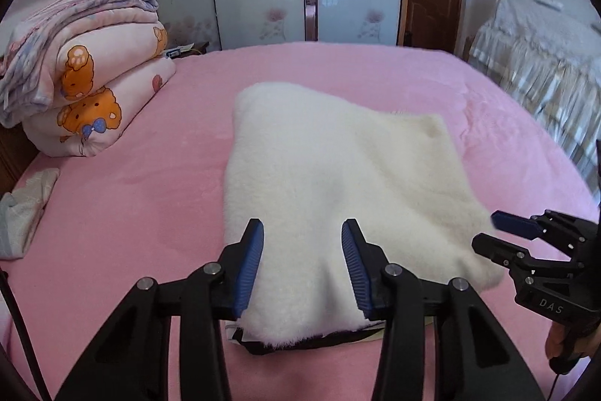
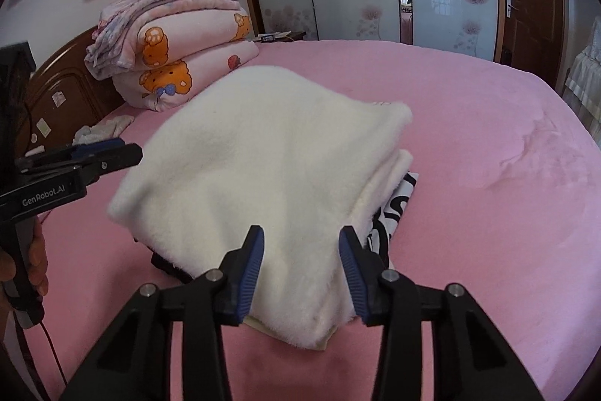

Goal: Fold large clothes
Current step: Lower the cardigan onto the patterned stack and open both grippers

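- Left claw (image 1: 300,228) is clenched on the near edge of the white fleece garment (image 1: 319,175). The pile fills the gap pad to pad and puckers there, and the fabric behind the pads is hidden by them.
- Right claw (image 2: 300,235) is clamped the same way on its own stretch of that edge, with fleece bunched between the blue pads.
- The garment lies in a folded heap in the middle of the pink bed (image 1: 131,194), and its near edge is held up off the sheet.
- What's underneath is hard to read. The left view gives only a dark strap (image 1: 300,344) and a sliver of pale lining below the hem.
- The right view adds a black-and-white printed layer (image 2: 394,213) poking out at the garment's right side. The left view shows none of that.
- From the side, each claw appears in the other's view, but its tips blur against the fleece, so the grip can't be judged from there.
- The person is mostly cut off, with only a hand (image 2: 33,262) on the left handle at the frame edge.
- Beyond the garment, stacked quilts (image 1: 94,81) sit at the headboard end. A crumpled pale cloth (image 1: 22,213) is clipped by the left view's rim.
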